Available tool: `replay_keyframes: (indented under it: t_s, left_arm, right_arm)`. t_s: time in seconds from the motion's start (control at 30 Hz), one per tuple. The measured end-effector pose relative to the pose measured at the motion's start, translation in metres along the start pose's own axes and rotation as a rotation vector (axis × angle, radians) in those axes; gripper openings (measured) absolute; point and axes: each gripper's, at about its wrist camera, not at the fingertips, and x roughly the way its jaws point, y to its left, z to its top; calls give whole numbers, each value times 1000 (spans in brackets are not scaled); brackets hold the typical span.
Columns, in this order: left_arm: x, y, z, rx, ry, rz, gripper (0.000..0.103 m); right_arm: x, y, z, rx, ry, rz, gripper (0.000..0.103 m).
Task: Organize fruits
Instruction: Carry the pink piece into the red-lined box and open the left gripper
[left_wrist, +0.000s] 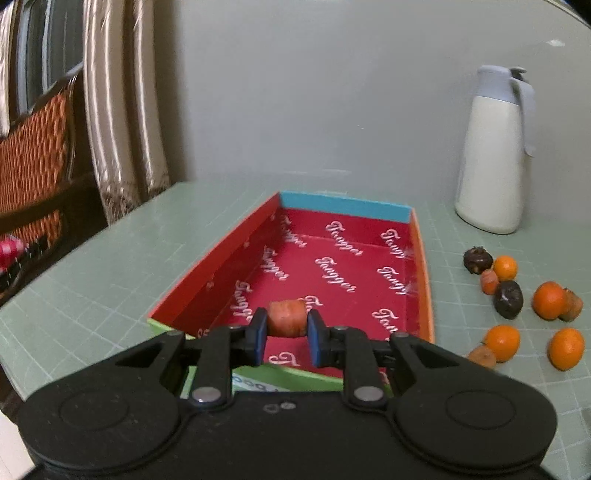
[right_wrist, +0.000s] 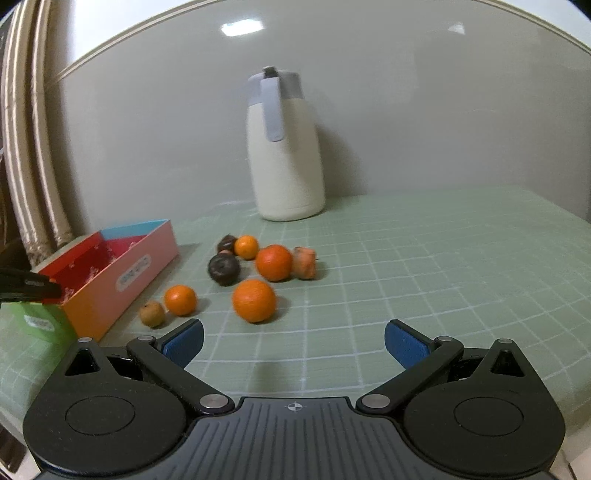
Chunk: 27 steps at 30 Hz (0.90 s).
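Note:
My left gripper (left_wrist: 286, 332) is shut on a short orange carrot piece (left_wrist: 287, 315), held just above the near end of the open box (left_wrist: 343, 206) with its red printed lining. The box holds nothing else that I can see. In the right wrist view the same box (right_wrist: 125, 275) stands at the left, with part of the left gripper (right_wrist: 31, 288) over it. To its right lies the loose pile: several oranges (right_wrist: 254, 301), two dark fruits (right_wrist: 223, 269), a carrot piece (right_wrist: 304, 262) and a small brown fruit (right_wrist: 152, 314). My right gripper (right_wrist: 293, 341) hovers open in front of the pile, holding nothing.
A white jug (right_wrist: 286, 155) with a grey lid stands against the wall behind the pile, and is also in the left wrist view as the jug (left_wrist: 493, 155). A green gridded mat (right_wrist: 424, 277) covers the table. Curtains (left_wrist: 122, 110) and a chair (left_wrist: 33, 155) are off the table's left side.

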Motion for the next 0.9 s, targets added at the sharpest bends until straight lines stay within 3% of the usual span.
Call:
replay_keyframes:
  t_s: [0.33, 0.43, 0.5, 0.57, 0.73, 0.9]
  left_arm:
    - [-2, 7, 1, -58, 30, -45, 26]
    - [-4, 6, 4, -71, 34, -57, 39]
    - [-8, 5, 4, -72, 28, -56, 57]
    - [-12, 4, 5, -69, 17, -44, 67]
    - [-17, 8, 7, -82, 13, -47, 69]
    - [-28, 30, 6, -132, -11, -11, 79]
  right_arm:
    - [17, 15, 8, -61, 21, 24, 103]
    - [25, 18, 13, -81, 22, 21, 103]
    - [32, 19, 15, -83, 34, 32, 103]
    - [40, 19, 20, -79, 51, 36, 103]
    - [50, 14, 27, -47, 57, 50, 103]
    - [52, 13, 26, -55, 59, 46, 103]
